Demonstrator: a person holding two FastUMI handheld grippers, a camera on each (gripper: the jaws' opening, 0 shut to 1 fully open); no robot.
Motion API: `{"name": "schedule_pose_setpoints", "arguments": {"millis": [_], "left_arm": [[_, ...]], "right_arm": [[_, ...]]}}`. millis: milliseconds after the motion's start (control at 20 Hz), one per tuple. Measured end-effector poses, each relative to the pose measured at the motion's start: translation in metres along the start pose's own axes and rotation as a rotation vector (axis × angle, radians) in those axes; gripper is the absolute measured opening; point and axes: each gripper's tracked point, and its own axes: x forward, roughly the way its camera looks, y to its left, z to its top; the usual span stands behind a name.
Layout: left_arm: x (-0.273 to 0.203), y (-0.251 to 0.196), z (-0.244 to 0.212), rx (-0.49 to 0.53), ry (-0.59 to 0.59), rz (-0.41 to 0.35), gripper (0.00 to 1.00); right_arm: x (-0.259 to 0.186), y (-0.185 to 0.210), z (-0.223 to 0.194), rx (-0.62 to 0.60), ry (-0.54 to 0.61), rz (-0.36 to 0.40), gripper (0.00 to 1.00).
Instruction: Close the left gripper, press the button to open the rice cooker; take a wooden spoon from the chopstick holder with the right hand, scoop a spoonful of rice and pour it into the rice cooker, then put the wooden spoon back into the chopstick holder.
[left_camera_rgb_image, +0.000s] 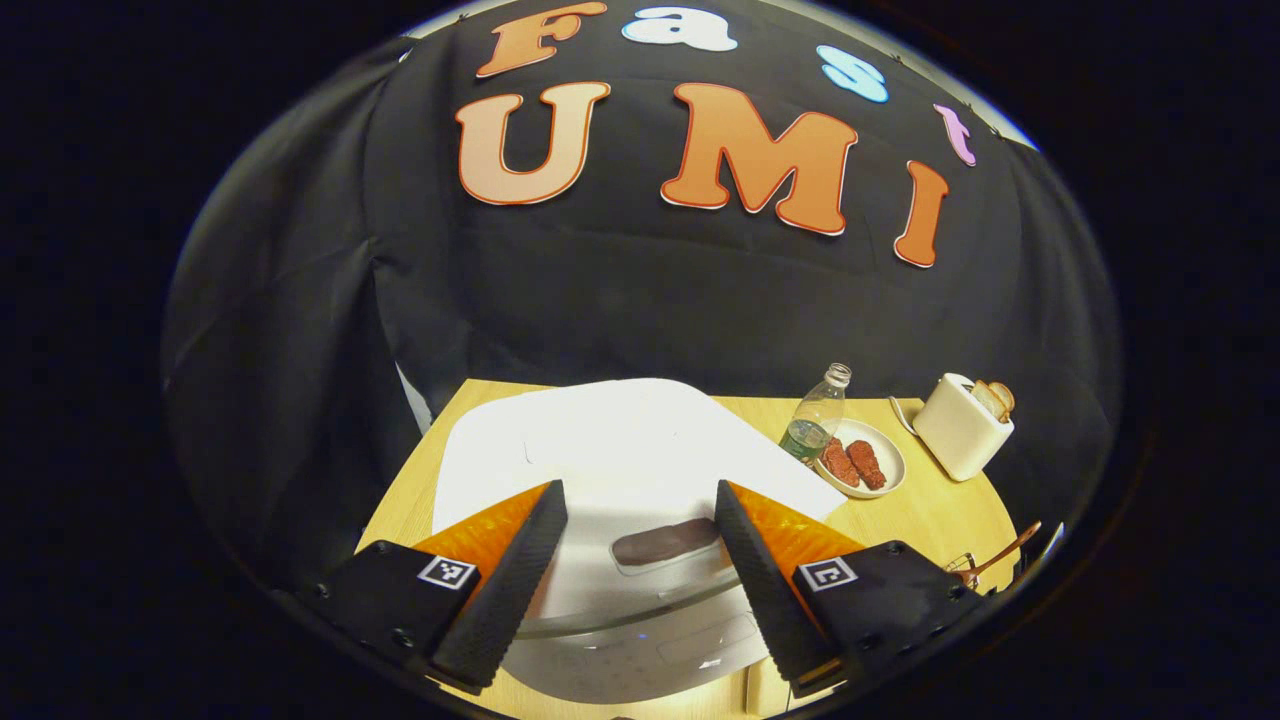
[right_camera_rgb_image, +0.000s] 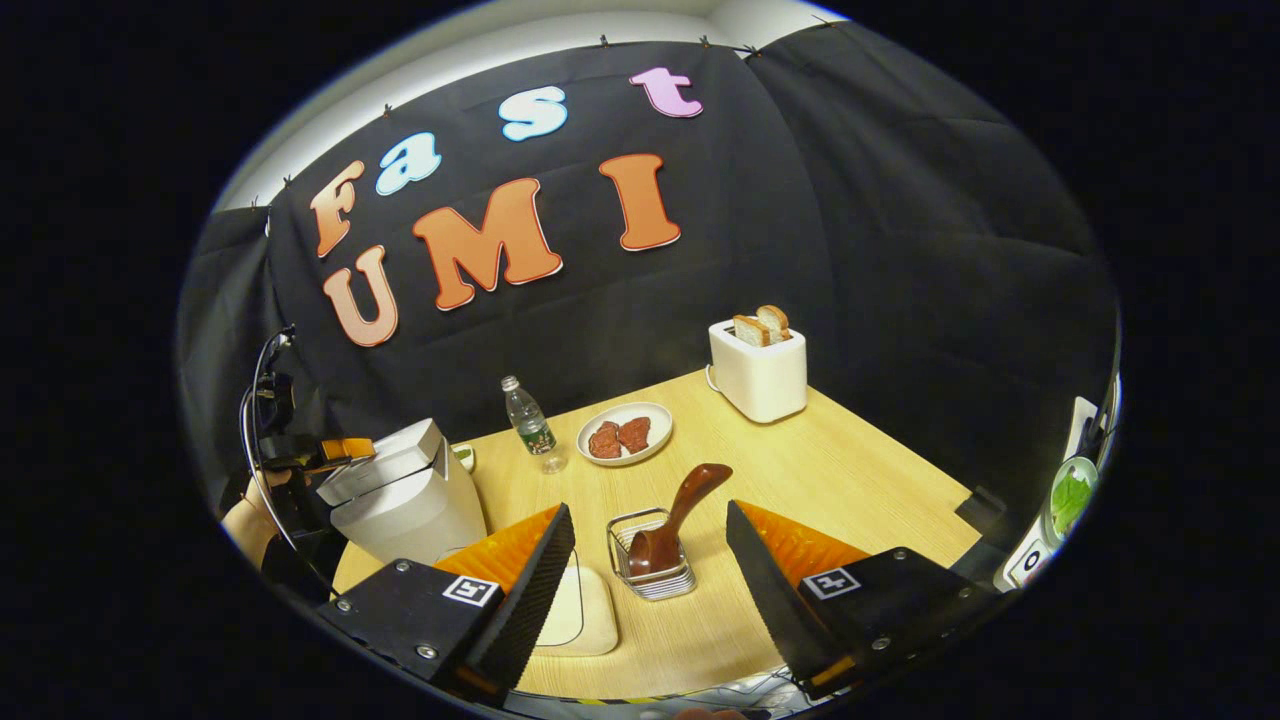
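While the rice cooker (left_camera_rgb_image: 640, 470) sits closed under the left gripper (left_camera_rgb_image: 640, 560), whose fingers are spread, nothing looks done; the right gripper (right_camera_rgb_image: 650, 560), also spread and empty, faces the wooden spoon (right_camera_rgb_image: 680, 515) upright in the chopstick holder (right_camera_rgb_image: 650, 575).

we've got a white rice cooker (right_camera_rgb_image: 405, 495) with lid shut, brown wooden spoon (right_camera_rgb_image: 680, 515) leaning in the wire chopstick holder (right_camera_rgb_image: 650, 560) nearby

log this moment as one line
left gripper: open over cooker button | lid: shut | right gripper: open, facing spoon in holder
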Motion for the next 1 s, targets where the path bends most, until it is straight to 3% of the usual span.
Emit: {"name": "schedule_pose_setpoints", "arguments": {"millis": [150, 200, 350, 600, 850, 1000], "left_arm": [[0.009, -0.003, -0.033, 0.067, 0.055, 0.012, 1.00], [0.012, -0.002, -0.022, 0.087, -0.003, 0.009, 1.00], [0.013, -0.002, -0.028, 0.063, 0.040, -0.002, 1.00], [-0.012, -0.008, -0.021, 0.063, 0.009, -0.060, 1.00], [-0.086, -0.001, 0.017, -0.002, -0.128, -0.044, 1.00], [-0.151, 0.001, 0.054, -0.044, -0.224, -0.066, 1.00]], "right_arm": [[-0.004, -0.009, 0.000, 0.015, -0.001, -0.018, 0.95], [-0.005, -0.010, -0.001, 0.022, -0.003, -0.019, 0.95], [-0.005, -0.012, -0.002, 0.025, -0.002, -0.019, 0.95], [-0.007, -0.005, 0.012, 0.006, -0.029, -0.001, 0.95], [-0.007, 0.004, 0.046, -0.063, -0.082, 0.021, 0.95], [-0.009, 0.012, 0.087, -0.119, -0.157, 0.032, 0.95]]}}
